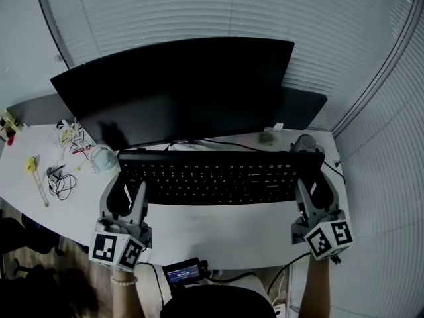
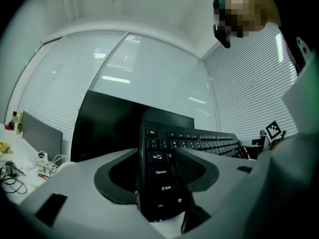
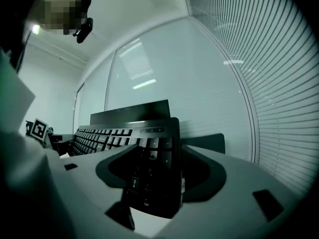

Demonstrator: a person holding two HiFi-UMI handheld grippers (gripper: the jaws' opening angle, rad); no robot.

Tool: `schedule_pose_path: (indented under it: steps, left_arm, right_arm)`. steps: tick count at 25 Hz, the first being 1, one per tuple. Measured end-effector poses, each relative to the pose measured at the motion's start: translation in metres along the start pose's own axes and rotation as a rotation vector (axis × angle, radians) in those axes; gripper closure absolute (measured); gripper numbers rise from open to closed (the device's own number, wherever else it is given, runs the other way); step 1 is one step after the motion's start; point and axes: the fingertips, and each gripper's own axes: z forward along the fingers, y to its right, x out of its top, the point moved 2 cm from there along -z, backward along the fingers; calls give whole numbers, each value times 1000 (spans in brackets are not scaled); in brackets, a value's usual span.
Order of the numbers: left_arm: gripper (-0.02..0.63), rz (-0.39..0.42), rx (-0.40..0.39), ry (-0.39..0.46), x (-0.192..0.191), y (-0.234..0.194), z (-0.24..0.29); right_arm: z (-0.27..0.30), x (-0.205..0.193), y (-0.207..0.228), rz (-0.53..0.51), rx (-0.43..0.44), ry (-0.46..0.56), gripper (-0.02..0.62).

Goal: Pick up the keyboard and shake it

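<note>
We're holding the long, flat black plastic keyboard [image 1: 209, 174] above the smooth white worktop [image 1: 218, 234], w/ its long axis running L-R and its matte keys facing up. The L gripper [image 1: 130, 192] & R gripper [image 1: 306, 189] are each clamping one end, jaws wide.

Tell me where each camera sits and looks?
Head view: on the person's head, looking down at the keyboard, left gripper, right gripper, forearms.
Left gripper view: on the left gripper, looking along its jaws, clamped on the keyboard's left end; person above.
Right gripper view: on the right gripper, same for the right end.
All share keyboard and monitor.
</note>
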Motion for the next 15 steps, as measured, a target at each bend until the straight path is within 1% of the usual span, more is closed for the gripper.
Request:
schedule_pose_path:
  steps: [3,7,8,10,12,15]
  left_arm:
    - [371,32,-8,92,35,13,-18]
    - [371,17,-34,228,74,28,-27]
    - [371,26,-38,252,83,28,-30]
    - [371,74,-34,272,90,22,-36]
    - [371,108,-31,295,92,18,-38]
    - [371,106,-37,330,94,19,-37]
  right_arm:
    - [-25,38,-11,-40,5,98,318]
    - [-41,69,-20,-82,16,208,318]
    - [-44,78,-25,-92,17,236,318]
    - [-49,91,-32,-108,16,291,318]
    - [-52,97,-36,-122,14,338,318]
    - [-53,97,-36,-137,15,379,318]
